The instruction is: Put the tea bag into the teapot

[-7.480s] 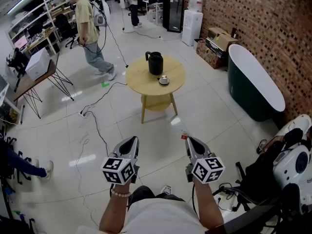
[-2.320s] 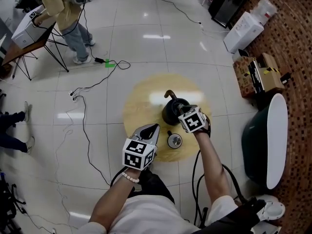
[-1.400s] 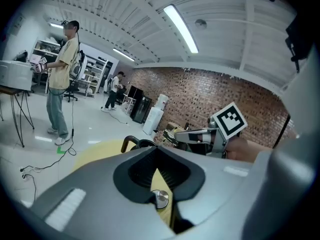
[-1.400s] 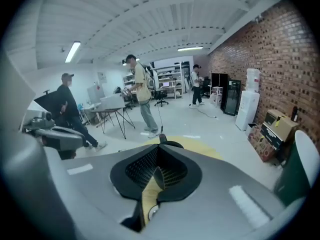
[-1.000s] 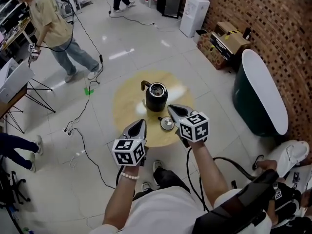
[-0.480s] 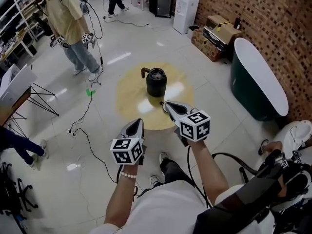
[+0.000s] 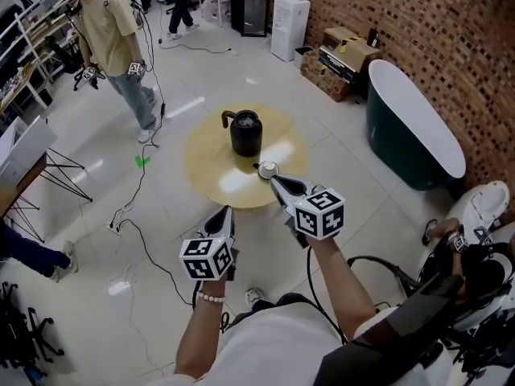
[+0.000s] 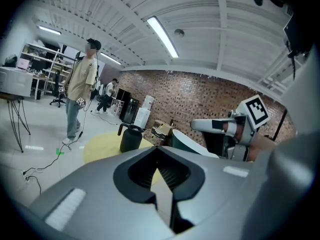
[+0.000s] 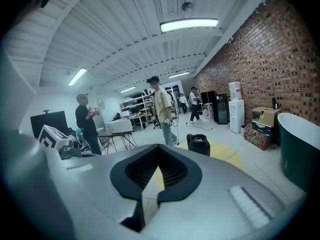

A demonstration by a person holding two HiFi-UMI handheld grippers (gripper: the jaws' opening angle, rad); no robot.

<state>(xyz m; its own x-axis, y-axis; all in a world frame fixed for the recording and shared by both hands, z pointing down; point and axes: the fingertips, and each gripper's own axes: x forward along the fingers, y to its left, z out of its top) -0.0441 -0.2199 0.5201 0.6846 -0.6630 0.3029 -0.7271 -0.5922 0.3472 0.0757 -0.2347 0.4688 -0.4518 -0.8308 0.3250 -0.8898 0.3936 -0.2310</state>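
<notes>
Left gripper (image 7: 226, 212) and right gripper (image 7: 274, 180), jaws together, empty, near round table (image 7: 208, 170); black teapot (image 7: 246, 133) on it.

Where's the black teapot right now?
In the head view, the black teapot stands near the middle of the round yellow table, a small round object just right of it, nearer the person.

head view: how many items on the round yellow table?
2. A black teapot near the table's centre; a small round lid-like piece by its near edge. The right tongs may hide something small.
</notes>
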